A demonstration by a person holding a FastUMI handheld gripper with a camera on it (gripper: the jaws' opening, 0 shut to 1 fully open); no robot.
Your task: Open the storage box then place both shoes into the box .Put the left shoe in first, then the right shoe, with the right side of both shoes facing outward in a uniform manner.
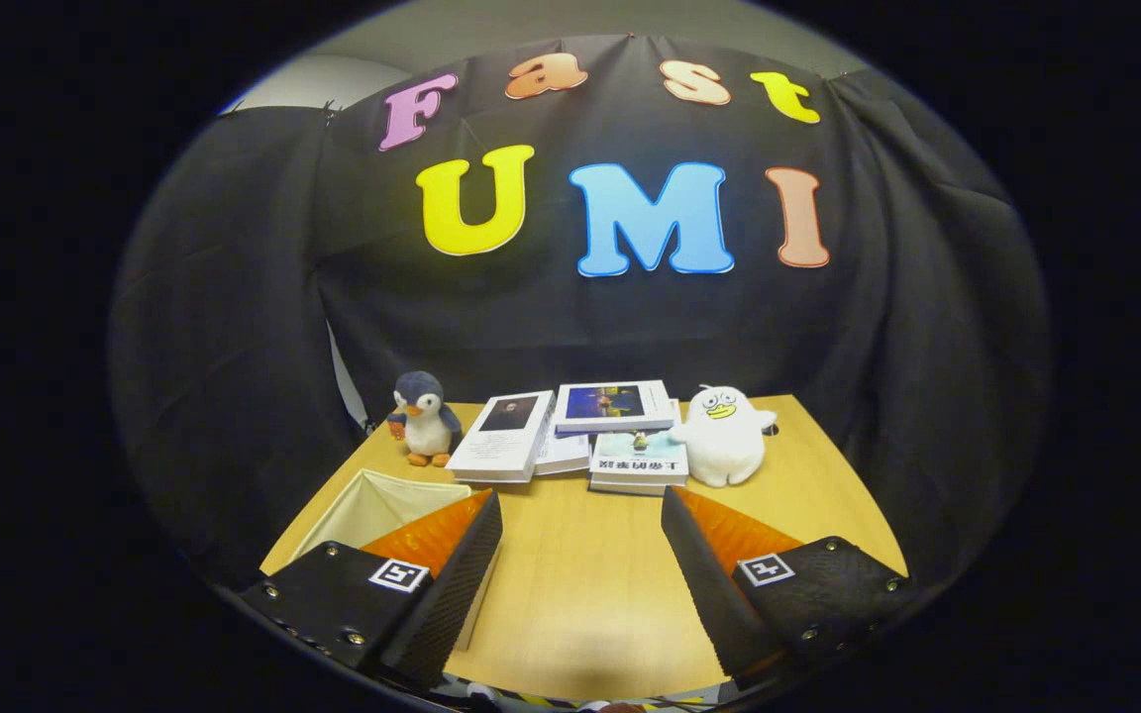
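Note:
My gripper (580,515) is open above the wooden table (580,594), with nothing between its fingers. A cream fabric storage box (372,505) stands on the table's left side, partly hidden behind my left finger (452,564); its top is open and I see its pale inner wall. My right finger (709,564) hangs over bare tabletop.
Beyond the fingers, at the back of the table, lie several books (580,431). A plush penguin (424,418) stands to their left and a white plush duck (724,436) to their right. Black cloth walls close the booth behind and at both sides.

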